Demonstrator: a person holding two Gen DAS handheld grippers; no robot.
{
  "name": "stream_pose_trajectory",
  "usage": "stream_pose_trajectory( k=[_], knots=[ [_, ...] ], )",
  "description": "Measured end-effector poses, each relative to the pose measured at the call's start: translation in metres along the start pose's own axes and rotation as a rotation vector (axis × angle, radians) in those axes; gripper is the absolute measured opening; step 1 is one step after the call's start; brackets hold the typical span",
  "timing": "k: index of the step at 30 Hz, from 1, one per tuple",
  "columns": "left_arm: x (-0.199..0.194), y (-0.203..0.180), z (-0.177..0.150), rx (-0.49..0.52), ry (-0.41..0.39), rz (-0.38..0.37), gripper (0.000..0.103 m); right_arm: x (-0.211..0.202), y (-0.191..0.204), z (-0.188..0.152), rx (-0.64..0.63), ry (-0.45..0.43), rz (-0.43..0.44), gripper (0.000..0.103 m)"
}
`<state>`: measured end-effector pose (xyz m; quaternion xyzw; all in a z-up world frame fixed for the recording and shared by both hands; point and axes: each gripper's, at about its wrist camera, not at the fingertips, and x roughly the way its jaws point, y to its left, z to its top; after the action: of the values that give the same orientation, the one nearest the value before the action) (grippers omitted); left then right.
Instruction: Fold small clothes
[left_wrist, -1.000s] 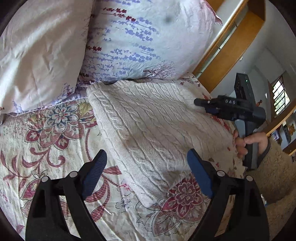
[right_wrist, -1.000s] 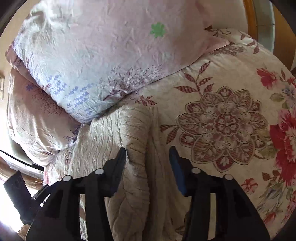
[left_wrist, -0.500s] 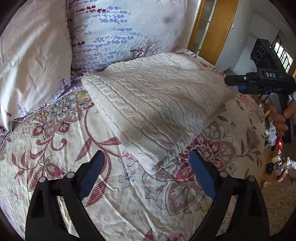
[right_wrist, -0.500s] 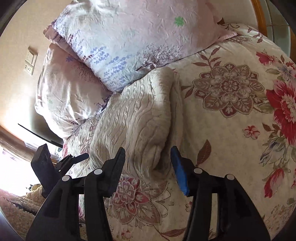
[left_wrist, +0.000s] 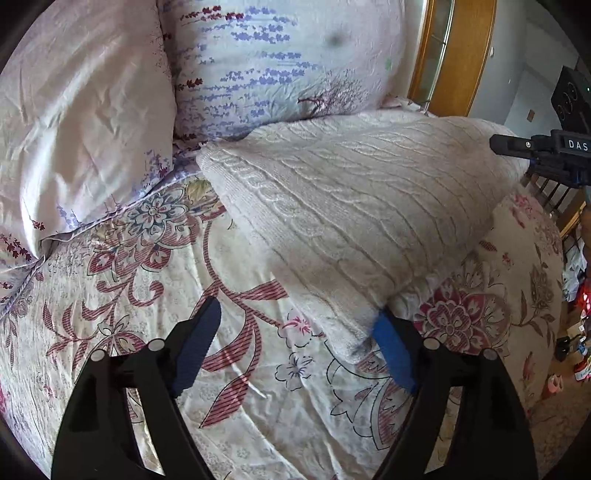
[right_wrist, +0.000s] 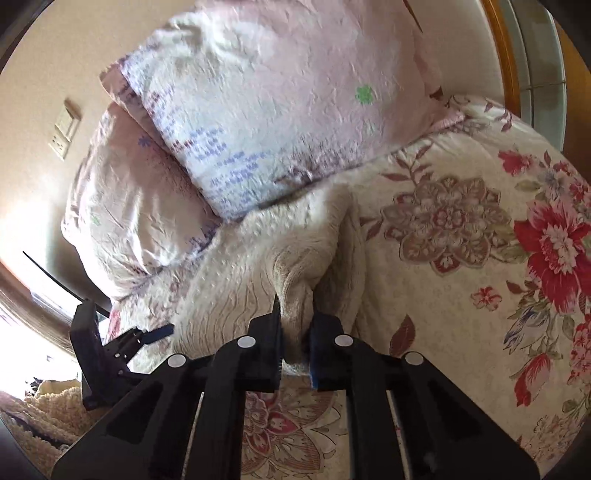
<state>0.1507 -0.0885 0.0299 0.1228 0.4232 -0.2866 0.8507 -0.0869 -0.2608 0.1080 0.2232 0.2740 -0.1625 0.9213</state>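
A cream cable-knit sweater (left_wrist: 351, 206) lies folded on the flowered bedspread (left_wrist: 221, 387), its far end against the pillows. My left gripper (left_wrist: 295, 332) hovers low over the sweater's near corner. Its jaws are closing, the corner lies between them, and only the right blue pad (left_wrist: 391, 350) touches the knit. In the right wrist view my right gripper (right_wrist: 295, 332) is shut on a bunched fold at the sweater's (right_wrist: 240, 288) opposite edge. The right gripper's tip (left_wrist: 496, 144) shows at the sweater's far right side. The left gripper (right_wrist: 159, 332) appears low left in the right wrist view.
Two pale flower-print pillows (left_wrist: 277, 55) (left_wrist: 74, 110) stand at the head of the bed. A wooden door frame (left_wrist: 461, 55) rises behind them. Wall sockets (right_wrist: 64, 129) sit at the left. The bed's edge drops off right, with clutter on the floor (left_wrist: 576, 332).
The right jaws have closed from half open onto the sweater's folded edge. The left gripper has sunk toward the near corner and its jaws have narrowed a little.
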Motion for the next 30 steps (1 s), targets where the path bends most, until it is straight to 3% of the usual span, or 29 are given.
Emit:
stream_pose_trajectory(
  k=[3, 11, 13, 15, 16, 17, 18, 19, 20, 23, 26, 30],
  knots=[
    [-0.009, 0.002, 0.002, -0.01, -0.022, -0.006, 0.079, -0.003, 0.002, -0.004, -0.041, 0.017, -0.03, 0.011],
    [0.007, -0.005, -0.01, 0.005, 0.077, -0.061, 0.079, 0.035, -0.039, -0.038, 0.04, 0.169, -0.178, 0.011],
    [0.01, -0.002, -0.013, -0.007, 0.1, -0.072, 0.079, 0.039, -0.041, -0.037, 0.047, 0.184, -0.174, 0.011],
    [0.003, 0.007, -0.014, -0.053, 0.086, -0.139, 0.08, 0.035, -0.042, -0.03, 0.069, 0.19, -0.122, 0.013],
    [-0.004, 0.013, -0.014, -0.086, 0.063, -0.192, 0.08, 0.03, -0.042, -0.026, 0.086, 0.177, -0.079, 0.017],
    [-0.012, 0.019, -0.013, -0.116, 0.034, -0.237, 0.08, 0.024, -0.043, -0.021, 0.104, 0.159, -0.056, 0.03],
    [-0.019, 0.024, -0.012, -0.137, 0.003, -0.264, 0.081, 0.018, -0.045, -0.016, 0.122, 0.133, -0.046, 0.051],
    [-0.027, 0.028, -0.008, -0.155, -0.028, -0.274, 0.085, 0.014, -0.046, -0.009, 0.142, 0.102, -0.037, 0.061],
    [-0.031, 0.031, -0.003, -0.165, -0.048, -0.271, 0.086, 0.01, -0.049, -0.001, 0.165, 0.067, -0.023, 0.066],
    [-0.031, 0.031, 0.019, -0.178, -0.062, -0.215, 0.092, 0.021, -0.056, 0.026, 0.216, 0.042, -0.038, 0.066],
    [-0.014, 0.022, 0.045, -0.156, -0.028, -0.112, 0.097, 0.047, -0.057, 0.048, 0.243, 0.076, -0.053, 0.066],
    [0.016, 0.005, 0.074, -0.14, 0.042, 0.01, 0.099, 0.083, -0.053, 0.063, 0.231, 0.142, -0.092, 0.056]
  ],
)
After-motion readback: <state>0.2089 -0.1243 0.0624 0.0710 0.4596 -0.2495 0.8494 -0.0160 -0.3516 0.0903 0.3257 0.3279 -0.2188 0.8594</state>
